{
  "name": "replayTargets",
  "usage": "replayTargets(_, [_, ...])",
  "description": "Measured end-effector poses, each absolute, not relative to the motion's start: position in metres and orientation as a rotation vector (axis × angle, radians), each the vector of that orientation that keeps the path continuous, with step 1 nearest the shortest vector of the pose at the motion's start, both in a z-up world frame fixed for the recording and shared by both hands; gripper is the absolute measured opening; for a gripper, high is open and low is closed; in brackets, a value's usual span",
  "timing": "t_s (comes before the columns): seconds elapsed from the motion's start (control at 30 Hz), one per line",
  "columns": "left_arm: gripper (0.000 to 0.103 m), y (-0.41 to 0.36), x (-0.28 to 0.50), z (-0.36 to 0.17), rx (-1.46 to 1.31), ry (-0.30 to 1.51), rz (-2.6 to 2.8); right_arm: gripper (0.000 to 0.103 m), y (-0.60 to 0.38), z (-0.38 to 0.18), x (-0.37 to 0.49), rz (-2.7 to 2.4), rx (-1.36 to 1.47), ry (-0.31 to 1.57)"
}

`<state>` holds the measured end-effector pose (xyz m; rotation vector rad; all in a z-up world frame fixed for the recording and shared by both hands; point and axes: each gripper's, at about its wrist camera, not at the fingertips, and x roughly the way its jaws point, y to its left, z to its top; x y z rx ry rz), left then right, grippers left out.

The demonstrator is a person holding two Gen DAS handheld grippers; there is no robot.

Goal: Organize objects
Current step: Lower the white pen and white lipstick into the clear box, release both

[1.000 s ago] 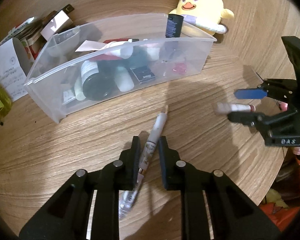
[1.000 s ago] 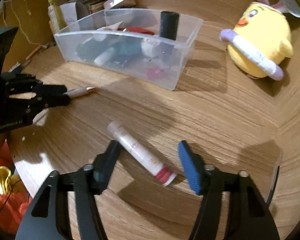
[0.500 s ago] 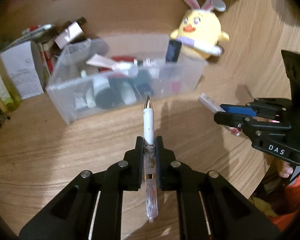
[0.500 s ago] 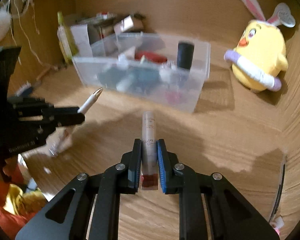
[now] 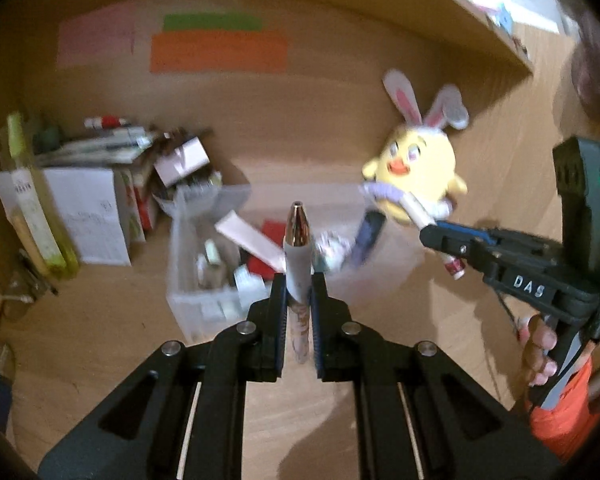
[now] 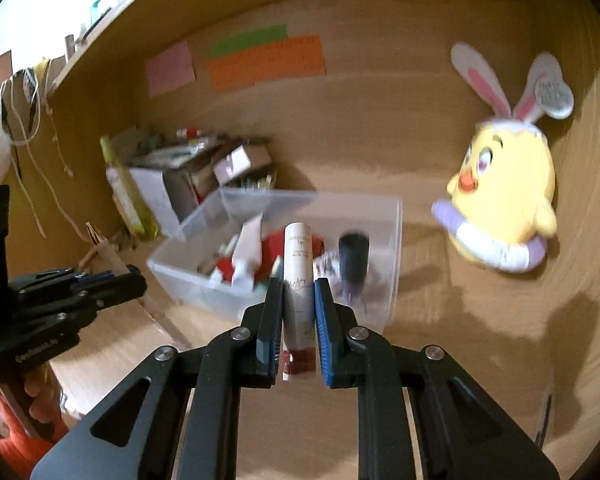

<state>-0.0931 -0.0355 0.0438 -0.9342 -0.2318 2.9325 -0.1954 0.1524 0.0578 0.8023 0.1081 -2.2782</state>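
My left gripper (image 5: 299,284) is shut on a white pen with a rose-gold tip (image 5: 297,240), held up in the air and pointing at the clear plastic bin (image 5: 188,304). My right gripper (image 6: 298,290) is shut on a white tube with a red cap (image 6: 298,264), also lifted and pointing at the bin (image 6: 394,240). The bin holds several cosmetics, among them a black cylinder (image 6: 353,256). The right gripper also shows in the left wrist view (image 5: 430,232) and the left gripper in the right wrist view (image 6: 134,280).
A yellow plush chick with bunny ears (image 6: 500,208) sits right of the bin on the wooden desk (image 6: 480,320). Boxes, papers and a green bottle (image 5: 36,208) are stacked left of the bin. Sticky notes (image 5: 220,50) hang on the back wall.
Both grippers closed on their items on the desk, then lifted them. Both now sit higher and closer to the bin, with the views tilted up toward the wall.
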Motion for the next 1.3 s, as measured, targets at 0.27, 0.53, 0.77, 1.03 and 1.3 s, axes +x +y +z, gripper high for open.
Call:
replayTargets(0.27, [0.010, -0.054, -0.111, 0.078, -0.846, -0.240, 3.012, 0.014, 0.127, 0.072, -0.220, -2.300, 0.773, 0.144])
replayTargets(0.53, [0.010, -0.071, -0.157, 0.063, -1.000, -0.239, 3.032, 0.014, 0.085, 0.041, -0.243, -2.284, 0.873, 0.296])
replayTargets(0.77, [0.010, -0.085, -0.189, 0.034, -1.188, -0.289, 2.969, 0.014, 0.064, 0.014, -0.254, -2.263, 0.938, 0.386])
replayTargets(1.03, [0.011, -0.093, -0.193, 0.019, -1.210, -0.372, 2.915, 0.027, 0.058, 0.000, -0.263, -2.242, 1.004, 0.400])
replayTargets(1.3, [0.011, -0.087, -0.177, 0.029, -1.120, -0.351, 2.927, 0.042, 0.065, 0.020, -0.252, -2.246, 0.958, 0.364])
